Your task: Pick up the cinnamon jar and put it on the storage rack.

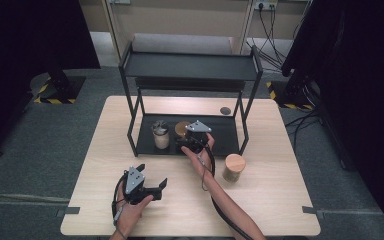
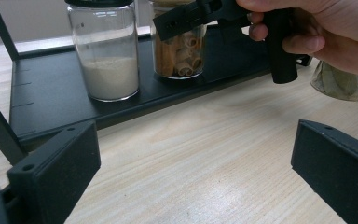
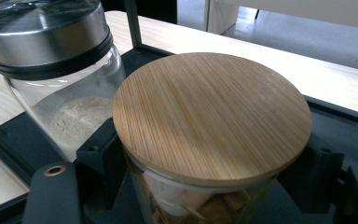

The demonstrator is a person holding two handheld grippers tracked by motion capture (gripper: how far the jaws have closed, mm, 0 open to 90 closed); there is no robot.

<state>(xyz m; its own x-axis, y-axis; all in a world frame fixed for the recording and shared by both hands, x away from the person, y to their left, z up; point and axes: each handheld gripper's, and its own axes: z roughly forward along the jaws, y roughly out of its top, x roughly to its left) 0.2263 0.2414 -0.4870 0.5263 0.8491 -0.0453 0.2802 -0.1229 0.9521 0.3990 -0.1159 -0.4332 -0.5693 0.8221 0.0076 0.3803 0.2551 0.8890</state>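
Note:
A glass jar of cinnamon sticks with a round wooden lid (image 3: 212, 114) stands on the lower tray (image 1: 220, 135) of a black shelf rack. My right gripper (image 3: 207, 161) is shut on it, one jaw on each side just under the lid. In the high view that jar (image 1: 182, 128) sits right of a metal-lidded jar of white powder (image 1: 161, 136), with the right gripper (image 1: 184, 141) reaching in from the front. The left gripper (image 1: 152, 176) hovers low over the table's front part, open with nothing between its jaws (image 2: 196, 168). Both jars (image 2: 179, 56) (image 2: 105, 56) face it.
A third jar (image 1: 234, 167) with a wooden lid and dried leaves inside stands on the table right of the rack's front right leg (image 1: 243, 135). The rack's top shelf (image 1: 190, 65) overhangs the tray. A dark round grommet (image 1: 225, 110) sits behind it.

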